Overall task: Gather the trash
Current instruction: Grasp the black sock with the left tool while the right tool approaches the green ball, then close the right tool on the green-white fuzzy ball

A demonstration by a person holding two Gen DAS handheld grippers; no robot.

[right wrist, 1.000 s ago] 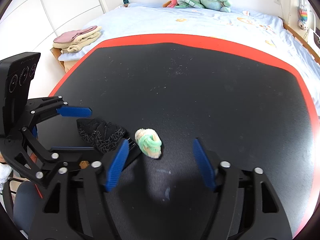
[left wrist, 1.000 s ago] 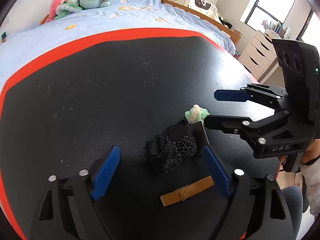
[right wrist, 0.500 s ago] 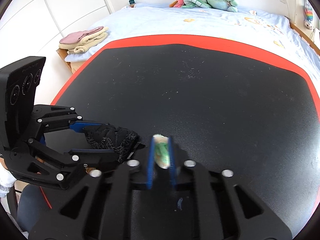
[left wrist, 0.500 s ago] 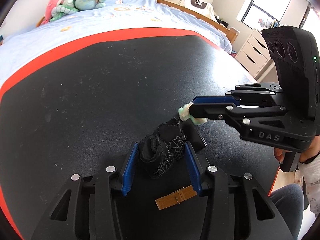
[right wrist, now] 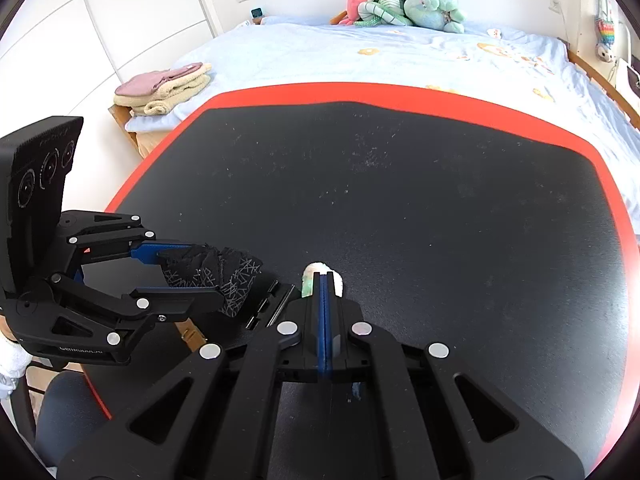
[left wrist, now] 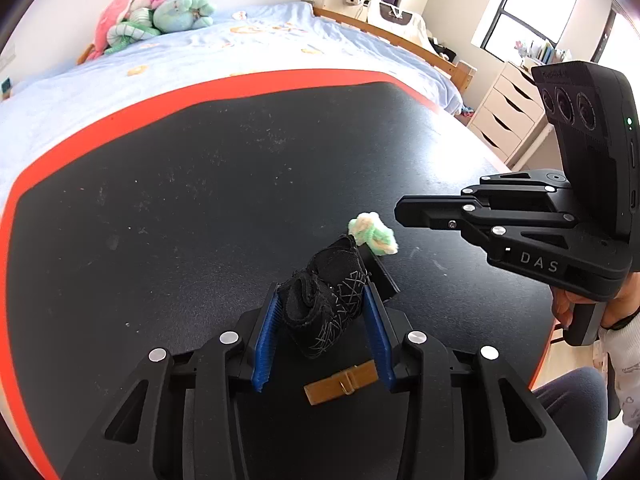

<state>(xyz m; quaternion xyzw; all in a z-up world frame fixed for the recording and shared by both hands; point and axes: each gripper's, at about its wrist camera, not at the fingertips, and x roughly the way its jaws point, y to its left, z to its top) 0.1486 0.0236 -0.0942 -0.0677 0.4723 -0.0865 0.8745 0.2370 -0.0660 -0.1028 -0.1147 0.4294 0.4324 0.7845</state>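
a black rag (left wrist: 326,306) sits pinched between the blue pads of the left gripper (left wrist: 323,322), low over the near edge of the counter (left wrist: 208,200). just beyond it, a green-and-cream wad (left wrist: 374,234) is clamped in the closed right gripper (right wrist: 325,286), touching the rag's far tip. a wooden clothespin (left wrist: 341,382) lies on the counter under the left gripper, and a flat black object (left wrist: 382,276) lies beside the rag. a bed (right wrist: 400,60) with plush toys (right wrist: 404,4) stands behind the counter.
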